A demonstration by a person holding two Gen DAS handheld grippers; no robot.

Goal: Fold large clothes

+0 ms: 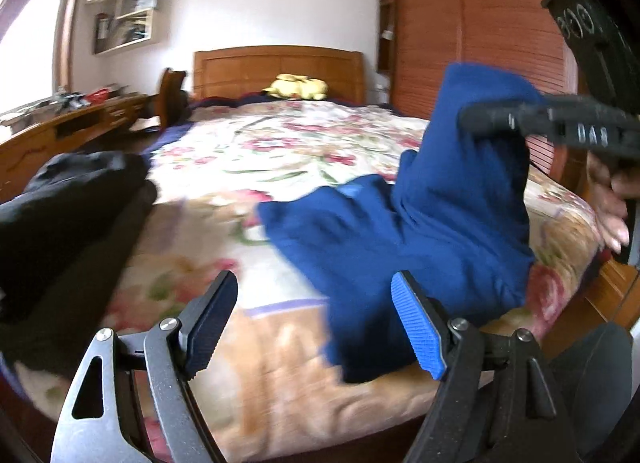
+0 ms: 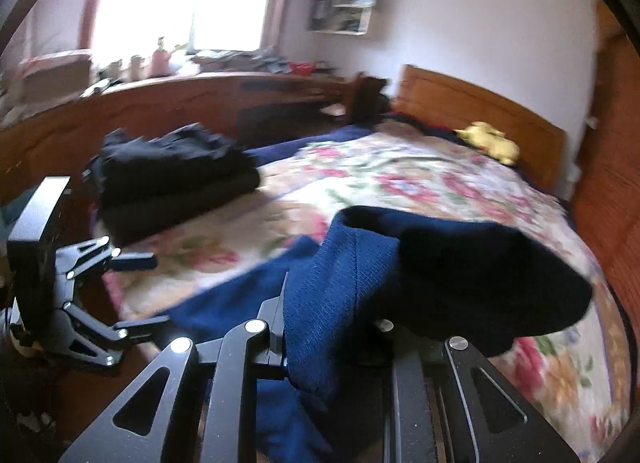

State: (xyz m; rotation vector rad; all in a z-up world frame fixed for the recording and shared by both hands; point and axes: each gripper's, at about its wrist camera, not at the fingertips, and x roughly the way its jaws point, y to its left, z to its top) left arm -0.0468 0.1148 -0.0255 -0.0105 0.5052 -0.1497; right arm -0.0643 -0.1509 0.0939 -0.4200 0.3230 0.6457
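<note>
A dark blue garment (image 1: pixel 400 231) lies on the flowered bedspread (image 1: pixel 248 143), and one part of it is lifted off the bed. My right gripper (image 1: pixel 476 119) comes in from the right, shut on that raised part. In the right wrist view the blue garment (image 2: pixel 332 303) drapes over the right gripper (image 2: pixel 336 315) and hides its fingertips. My left gripper (image 1: pixel 316 323) is open above the near edge of the bed, with nothing between its blue pads (image 1: pixel 420 331). The left gripper (image 2: pixel 160 291) also shows from the side, jaws apart, short of the cloth.
A pile of folded black clothes (image 1: pixel 72 203) sits on the bed's left side. A yellow plush toy (image 1: pixel 298 87) lies by the wooden headboard (image 1: pixel 280 67). A cluttered desk (image 2: pixel 200 95) runs along the left, and a wooden wardrobe (image 1: pixel 460 31) stands on the right. A person's hand (image 1: pixel 608 207) holds the right gripper.
</note>
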